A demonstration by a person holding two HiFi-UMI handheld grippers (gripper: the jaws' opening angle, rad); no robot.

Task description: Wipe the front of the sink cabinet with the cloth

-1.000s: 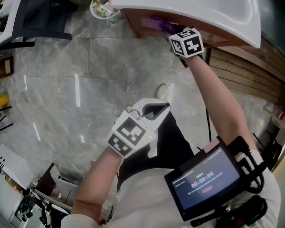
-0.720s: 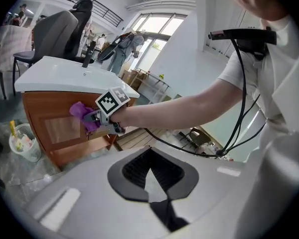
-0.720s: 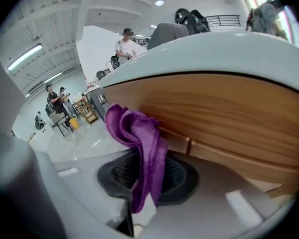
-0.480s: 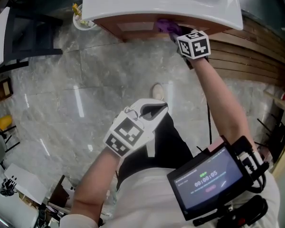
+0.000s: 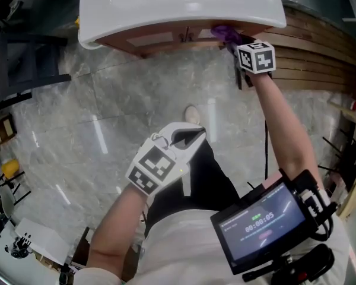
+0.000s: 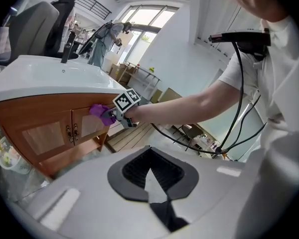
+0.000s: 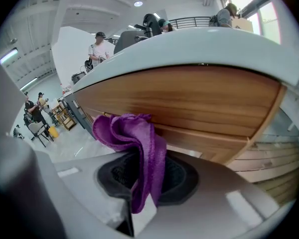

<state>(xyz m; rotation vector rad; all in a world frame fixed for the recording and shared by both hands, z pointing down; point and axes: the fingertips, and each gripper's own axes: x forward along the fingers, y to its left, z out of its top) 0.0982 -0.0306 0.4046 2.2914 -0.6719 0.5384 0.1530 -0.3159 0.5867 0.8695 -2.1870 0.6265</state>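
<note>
The wooden sink cabinet [image 5: 160, 39] stands under a white basin [image 5: 136, 5] at the top of the head view. My right gripper [image 5: 231, 40] is shut on a purple cloth [image 5: 224, 32] and presses it against the cabinet front near its right end. In the right gripper view the cloth [image 7: 134, 148] hangs from the shut jaws against the cabinet's wood [image 7: 189, 103]. In the left gripper view the cloth [image 6: 102, 113] touches the right door, beside the door handles [image 6: 71, 132]. My left gripper [image 5: 190, 136] hangs at mid-height over the floor, shut and empty.
A marble tile floor [image 5: 107, 117] lies below. Wooden slat panelling [image 5: 308, 58] runs along the right of the cabinet. A black chair [image 5: 24, 70] stands at the left. A small bin [image 6: 7, 158] sits by the cabinet's left side. Several people [image 7: 100, 49] stand in the background.
My right gripper with the cloth has slid rightward along the cabinet front, from near its middle to its right end. The left gripper has stayed put.
</note>
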